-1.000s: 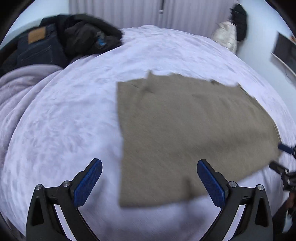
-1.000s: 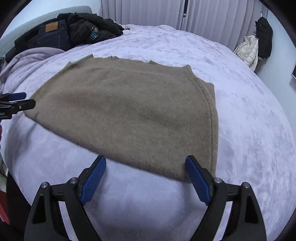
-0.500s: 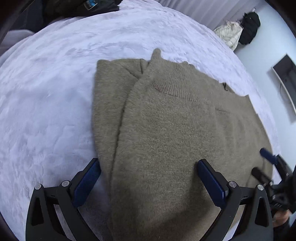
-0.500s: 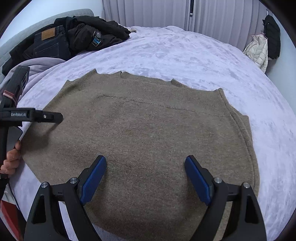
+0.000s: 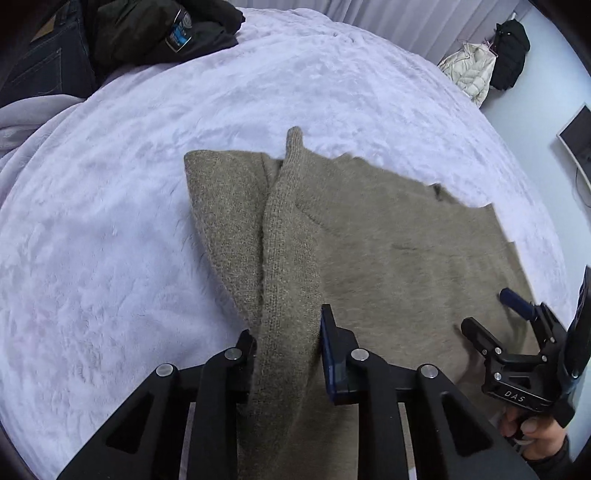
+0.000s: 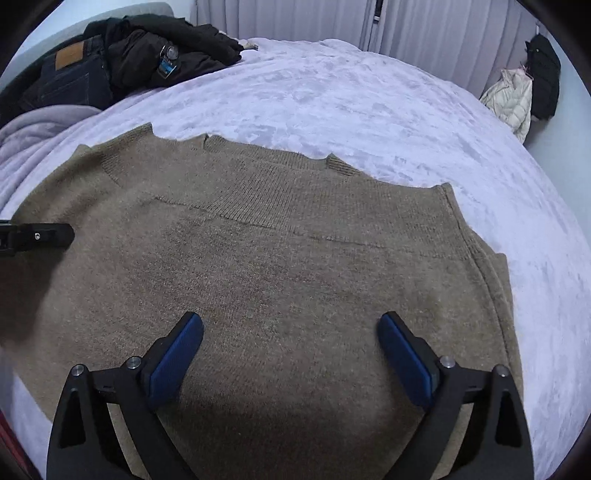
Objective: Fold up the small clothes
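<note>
Sweater (image 6: 295, 266) lies flat on the bed (image 5: 110, 258). Left gripper (image 5: 288, 354) closing on its bunched side edge; right gripper (image 6: 290, 354) opening, empty (hovering over the hem). Get a full pinch before lifting, judged best.

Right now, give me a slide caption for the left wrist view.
Left gripper jaws closing on a raised ridge of the olive knit sweater on the lavender bedspread.

You're in a bedroom at home: a bed (image 6: 369, 96) under a lilac plush blanket, jeans (image 6: 70, 79) and a dark jacket (image 6: 166, 51) heaped at its far corner, pale curtains (image 6: 443, 33) behind, coats (image 6: 532, 88) hanging on the wall.
</note>
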The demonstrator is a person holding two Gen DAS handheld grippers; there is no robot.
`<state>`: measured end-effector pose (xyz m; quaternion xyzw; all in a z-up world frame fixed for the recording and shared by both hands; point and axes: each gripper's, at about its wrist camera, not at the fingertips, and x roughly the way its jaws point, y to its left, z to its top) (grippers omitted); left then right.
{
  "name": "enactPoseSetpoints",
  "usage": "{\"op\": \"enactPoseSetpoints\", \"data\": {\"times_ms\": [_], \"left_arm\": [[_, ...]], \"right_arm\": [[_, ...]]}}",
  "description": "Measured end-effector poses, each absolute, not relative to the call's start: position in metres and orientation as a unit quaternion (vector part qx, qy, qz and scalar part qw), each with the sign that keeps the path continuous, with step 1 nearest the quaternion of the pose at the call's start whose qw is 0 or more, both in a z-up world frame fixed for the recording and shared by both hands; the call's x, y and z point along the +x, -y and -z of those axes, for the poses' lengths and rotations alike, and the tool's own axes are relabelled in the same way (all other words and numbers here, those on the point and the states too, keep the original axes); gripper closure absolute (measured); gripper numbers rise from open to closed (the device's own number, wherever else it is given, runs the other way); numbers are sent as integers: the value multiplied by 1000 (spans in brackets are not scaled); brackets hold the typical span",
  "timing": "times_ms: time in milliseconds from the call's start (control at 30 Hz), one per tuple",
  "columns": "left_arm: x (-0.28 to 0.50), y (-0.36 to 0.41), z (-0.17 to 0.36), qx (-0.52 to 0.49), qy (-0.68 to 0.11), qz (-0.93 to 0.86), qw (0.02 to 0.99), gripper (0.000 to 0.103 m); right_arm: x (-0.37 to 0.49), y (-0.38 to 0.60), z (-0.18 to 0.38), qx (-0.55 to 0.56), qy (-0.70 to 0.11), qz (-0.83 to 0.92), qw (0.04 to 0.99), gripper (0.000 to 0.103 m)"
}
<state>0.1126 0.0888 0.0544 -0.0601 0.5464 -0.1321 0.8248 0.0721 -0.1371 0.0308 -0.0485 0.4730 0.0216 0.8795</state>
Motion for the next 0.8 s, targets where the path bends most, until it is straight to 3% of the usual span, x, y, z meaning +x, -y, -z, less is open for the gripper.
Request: {"op": "enactPoseSetpoints", "data": {"times_ms": [233,433,800], "left_arm": [[112,-44,-103,-33,-551,110,826,88],[94,40,-142,20,-528,113,842,90],[75,217,-105,63,-560,165,809,91]], "right_arm": [[40,203,-54,19,-452,6,892,6],[18,244,-62,41,-434,-1,900,6],[-37,331,-66,88,-411,12,907,6]]}}
